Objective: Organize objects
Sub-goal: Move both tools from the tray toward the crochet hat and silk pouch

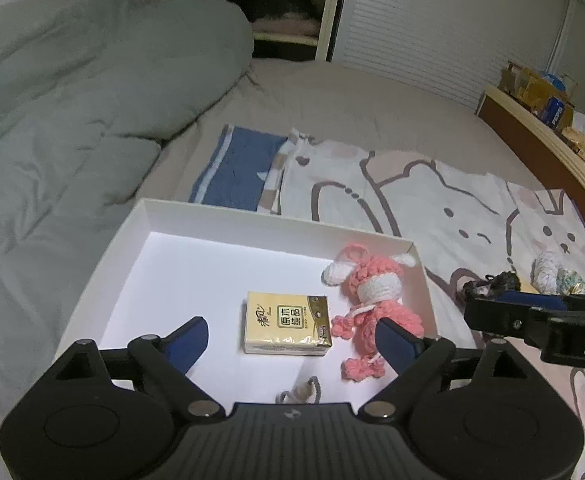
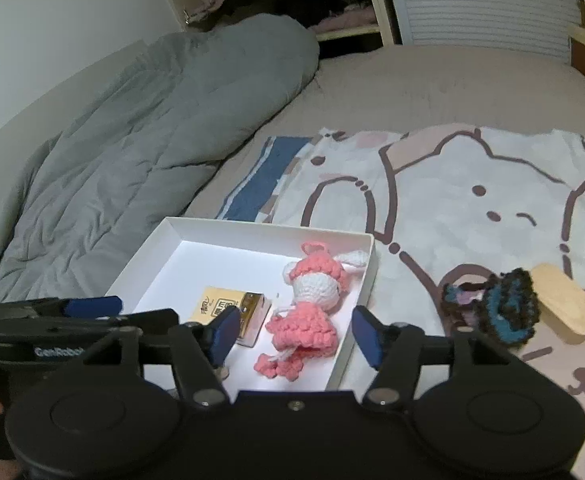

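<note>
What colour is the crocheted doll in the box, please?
Pink and white doll; clearest in the right wrist view.

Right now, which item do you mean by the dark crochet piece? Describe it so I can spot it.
Find the white box on the cartoon-print blanket. On the blanket beside it, outside its wall, lies the dark crochet piece, overlapping a pale wooden oval. It alone is black-brown yarn with blue bands.
</note>
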